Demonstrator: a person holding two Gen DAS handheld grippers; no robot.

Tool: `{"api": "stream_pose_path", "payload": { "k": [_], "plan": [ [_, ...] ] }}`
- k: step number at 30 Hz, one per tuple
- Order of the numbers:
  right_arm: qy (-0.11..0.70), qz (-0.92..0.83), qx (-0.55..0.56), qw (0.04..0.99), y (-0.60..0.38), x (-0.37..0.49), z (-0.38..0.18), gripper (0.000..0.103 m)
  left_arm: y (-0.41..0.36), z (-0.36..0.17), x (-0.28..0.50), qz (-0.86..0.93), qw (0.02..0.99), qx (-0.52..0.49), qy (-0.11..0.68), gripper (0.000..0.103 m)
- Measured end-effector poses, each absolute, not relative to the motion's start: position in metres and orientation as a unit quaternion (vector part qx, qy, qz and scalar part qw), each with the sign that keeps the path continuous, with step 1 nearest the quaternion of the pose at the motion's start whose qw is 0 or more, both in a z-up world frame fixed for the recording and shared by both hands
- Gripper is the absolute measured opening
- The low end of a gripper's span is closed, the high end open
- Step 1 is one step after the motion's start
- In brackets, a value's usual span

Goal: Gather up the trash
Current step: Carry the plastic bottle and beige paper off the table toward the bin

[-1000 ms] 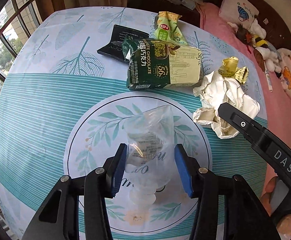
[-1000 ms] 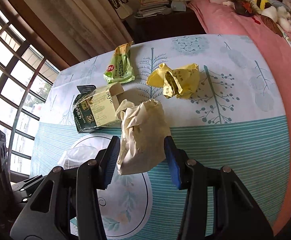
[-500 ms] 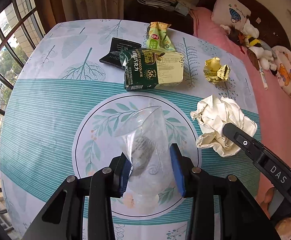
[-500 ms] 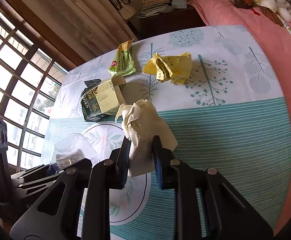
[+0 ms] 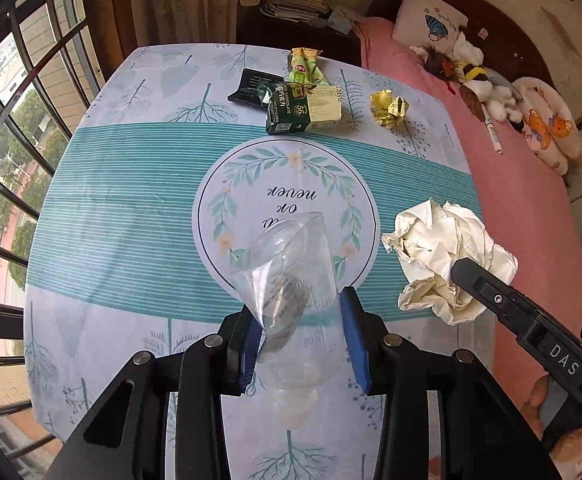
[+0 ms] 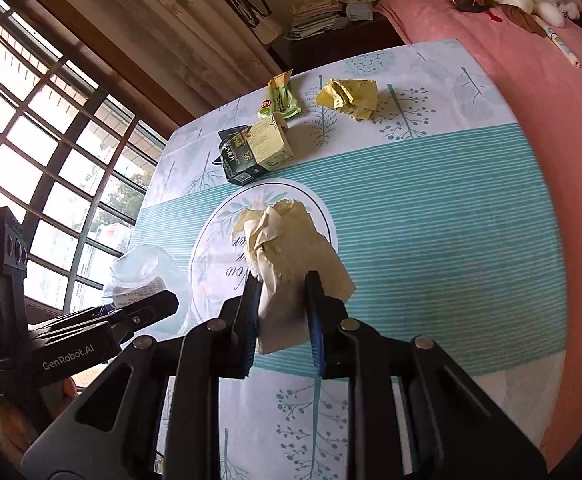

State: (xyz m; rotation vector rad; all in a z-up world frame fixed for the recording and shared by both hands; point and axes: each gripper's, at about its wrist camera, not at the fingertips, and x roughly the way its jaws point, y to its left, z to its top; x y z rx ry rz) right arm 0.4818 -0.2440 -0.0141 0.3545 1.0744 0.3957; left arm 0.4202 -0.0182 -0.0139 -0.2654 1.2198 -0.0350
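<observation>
Left gripper [image 5: 301, 344] clamps a clear plastic bottle [image 5: 291, 300]; right gripper [image 6: 282, 316] pinches crumpled paper [image 6: 287, 256], both clear of the table [image 5: 131, 220]. Keep grips firm while carrying. Beyond: chocolate box [image 5: 303, 109], yellow wad [image 5: 389, 108].

Plastic, paper and printed cloth

Clear, glossy, crinkled plastic bottle [image 5: 291, 300] between matt black plastic fingers with smooth blue pads [image 5: 355, 344]; cream paper wad [image 6: 291, 264], rough and creased; smooth, matt printed tablecloth [image 5: 131, 208]; glossy printed cardboard chocolate box [image 5: 303, 110]; shiny green foil snack wrapper [image 5: 303, 68]; crumpled yellow paper [image 5: 389, 108]; matt pink bedsheet [image 5: 511, 184]; metal window grille [image 6: 71, 120].
</observation>
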Motion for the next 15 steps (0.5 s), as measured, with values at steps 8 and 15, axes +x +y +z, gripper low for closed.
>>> {"api": "stream_pose_path", "payload": {
  "k": [8,15],
  "plan": [
    [0.478,0.175,0.179,0.842,-0.223,0.367,0.035,0.018,-0.005,0.033,0.299,-0.075,0.839,-0.048,0.537,0.038],
    [0.462,0.148,0.192,0.853,-0.192,0.249,0.062,0.018,0.016,0.066,0.193,-0.133,0.855,-0.011,0.500,0.038]
  ]
}}
